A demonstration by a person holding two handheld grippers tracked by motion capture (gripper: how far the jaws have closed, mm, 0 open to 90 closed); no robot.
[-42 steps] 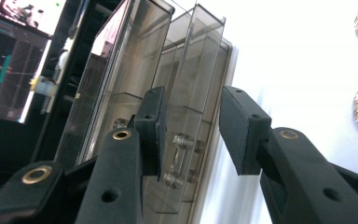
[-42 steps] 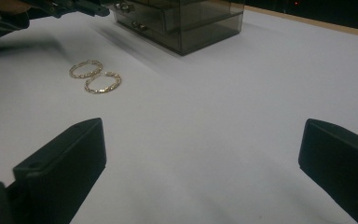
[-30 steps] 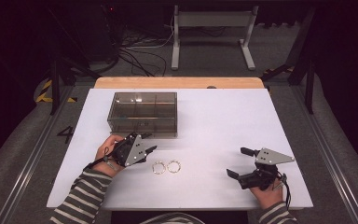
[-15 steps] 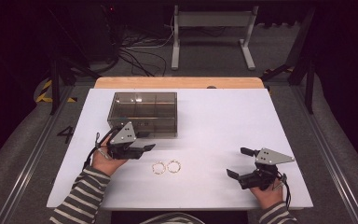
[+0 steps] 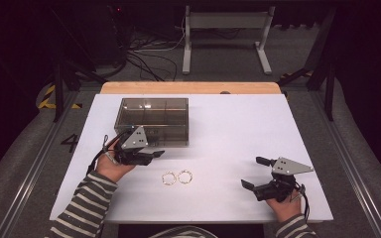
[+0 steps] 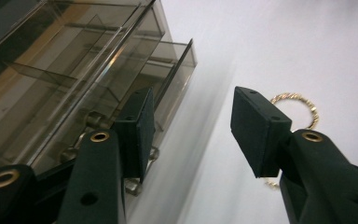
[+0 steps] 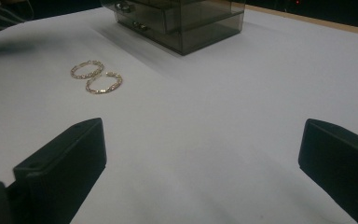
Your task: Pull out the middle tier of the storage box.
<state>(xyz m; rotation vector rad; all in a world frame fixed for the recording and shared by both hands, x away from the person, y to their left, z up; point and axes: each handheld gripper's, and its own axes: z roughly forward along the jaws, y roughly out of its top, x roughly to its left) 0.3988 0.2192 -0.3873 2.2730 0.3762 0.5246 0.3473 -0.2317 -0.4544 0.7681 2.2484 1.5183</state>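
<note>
— Progress?
— Early, by the look of it. Two gold hoop earrings [image 5: 177, 177] loose on the tabletop near its front edge, side by side, ungrasped. Smoked plastic drawer box [image 5: 153, 122] toward the rear left corner; one drawer slightly out.
— Tongs?
— Left tongs [image 5: 155, 154] released, empty, between box front and earrings. Right tongs [image 5: 252, 172] spread wide, empty, near the front right corner, well apart from the earrings.
— Left to do?
— Probably picking up both earrings and stowing them in the box.
— Surface, room?
— White tabletop [image 5: 238, 129], wooden strip [image 5: 191, 88] along the rear edge. Dark room, cables [image 5: 149, 49] on the floor, grey metal stand [image 5: 225, 29] behind.
</note>
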